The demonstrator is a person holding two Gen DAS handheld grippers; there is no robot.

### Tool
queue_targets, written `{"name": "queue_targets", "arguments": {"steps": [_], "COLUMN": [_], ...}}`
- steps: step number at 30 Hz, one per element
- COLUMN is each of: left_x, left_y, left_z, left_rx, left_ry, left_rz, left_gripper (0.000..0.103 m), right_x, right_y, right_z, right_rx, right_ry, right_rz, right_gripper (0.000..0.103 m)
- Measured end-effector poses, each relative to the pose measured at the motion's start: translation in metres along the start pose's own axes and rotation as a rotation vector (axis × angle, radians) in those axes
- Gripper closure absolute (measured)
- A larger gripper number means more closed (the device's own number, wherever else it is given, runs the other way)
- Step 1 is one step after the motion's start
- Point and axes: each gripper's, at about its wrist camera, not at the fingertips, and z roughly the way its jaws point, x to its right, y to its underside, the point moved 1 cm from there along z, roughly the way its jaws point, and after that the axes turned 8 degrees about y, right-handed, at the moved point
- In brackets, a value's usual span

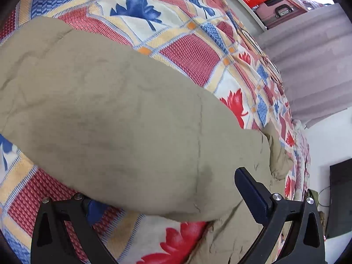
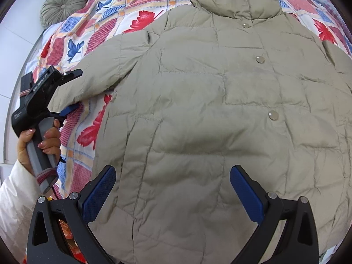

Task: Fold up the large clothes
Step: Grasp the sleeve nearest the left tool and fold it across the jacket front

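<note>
While the left gripper (image 2: 72, 91) straddles the jacket (image 2: 209, 110) sleeve's cuff (image 2: 66, 92), jaws spread, the right gripper (image 2: 172, 189) hovers open-jawed over its hem.

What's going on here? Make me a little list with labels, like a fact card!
Clothing: puffy khaki jacket, spread front up, three snap buttons showing
Lies on: bedspread with red and blue leaf pattern
Left gripper: open, jaws either side of the jacket's sleeve end
Right gripper: open, above the jacket's lower part
Holder: a hand in a white sleeve grips the left tool
Also there: round grey cushion at the bed's edge
Folding: not started
</note>
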Motion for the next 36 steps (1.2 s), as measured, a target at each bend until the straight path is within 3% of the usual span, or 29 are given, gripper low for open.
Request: {"name": "queue_targets", "arguments": {"steps": [3, 4, 6, 8, 11, 12, 13, 14, 16, 20, 25, 31, 36], "left_x": [-0.014, -0.020, -0.033, -0.050, -0.060, -0.056, -0.048, -0.037, -0.014, 0.033, 0.100, 0.189, 0.268], "left_y": [-0.025, -0.033, -0.048, -0.061, -0.068, -0.068, -0.067, -0.066, -0.061, -0.052, -0.040, -0.002, 0.045], "left_z": [-0.011, -0.015, -0.015, -0.010, -0.010, -0.015, -0.022, -0.029, -0.045, -0.076, -0.094, -0.069, -0.022], "left_rx": [0.075, 0.098, 0.105, 0.090, 0.079, 0.091, 0.107, 0.123, 0.149, 0.194, 0.207, 0.144, 0.052], "left_ry": [-0.047, -0.083, -0.150, -0.187, -0.174, -0.174, -0.180, -0.191, -0.199, -0.152, -0.038, 0.091, 0.158], "left_rz": [-0.010, -0.008, -0.010, -0.017, -0.029, -0.012, 0.020, 0.068, 0.159, 0.297, 0.431, 0.585, 0.697], "left_gripper": [0.003, 0.017, 0.030, 0.076, 0.093, 0.093, 0.093, 0.093, 0.093, 0.093, 0.093, 0.093, 0.093], "right_x": [-0.004, -0.006, -0.011, -0.021, -0.036, -0.040, -0.045, -0.051, -0.059, -0.070, -0.086, -0.091, -0.071], "right_y": [-0.011, -0.016, -0.028, -0.043, -0.065, -0.072, -0.079, -0.088, -0.103, -0.125, -0.136, -0.129, -0.120], "right_z": [0.001, 0.002, 0.003, 0.005, 0.010, 0.012, 0.014, 0.018, 0.031, 0.056, 0.094, 0.128, 0.109], "right_rx": [0.028, 0.038, 0.058, 0.081, 0.114, 0.124, 0.135, 0.145, 0.121, 0.111, 0.070, 0.017, -0.015], "right_ry": [-0.016, -0.025, -0.040, -0.049, -0.048, -0.048, -0.049, -0.051, -0.070, -0.131, -0.210, -0.212, -0.294], "right_rz": [0.007, 0.009, 0.007, -0.007, -0.018, -0.019, -0.020, -0.024, -0.016, 0.038, 0.062, 0.087, 0.094], "right_gripper": [0.000, 0.000, 0.000, 0.000, 0.001, 0.004, 0.024, 0.059, 0.085, 0.086, 0.086, 0.086, 0.086]}}
